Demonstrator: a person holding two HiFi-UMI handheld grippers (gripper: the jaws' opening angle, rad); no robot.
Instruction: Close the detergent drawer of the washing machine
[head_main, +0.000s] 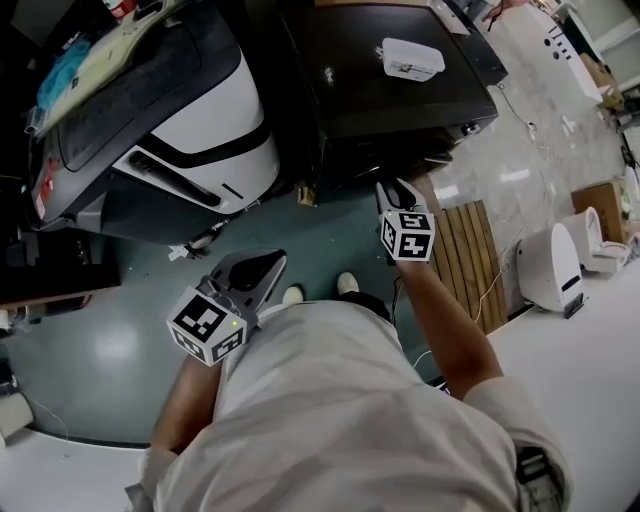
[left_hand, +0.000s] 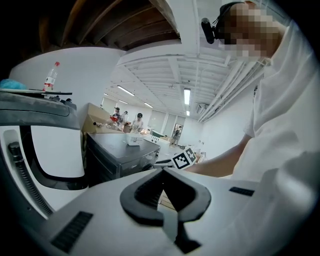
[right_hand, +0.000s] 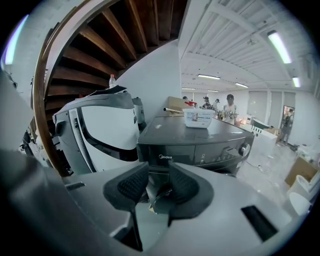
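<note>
The dark grey washing machine (head_main: 380, 70) (right_hand: 200, 145) stands ahead of me. Its detergent drawer (right_hand: 167, 157), the logo panel at the front left, looks flush with the control panel beside it. My right gripper (head_main: 395, 190) (right_hand: 159, 172) hangs just in front of the machine's front face, pointing at the drawer. Its jaws stand apart with nothing between them, and it touches nothing. My left gripper (head_main: 268, 264) (left_hand: 162, 172) is held low near my body, away from the machine. Its pads meet at the tips with nothing in them.
A white box (head_main: 412, 58) sits on top of the washer. A large white-and-black machine (head_main: 200, 130) leans to the left. Wooden slats (head_main: 470, 260) and a small white appliance (head_main: 550, 265) lie on the floor to the right. People stand far back in the hall.
</note>
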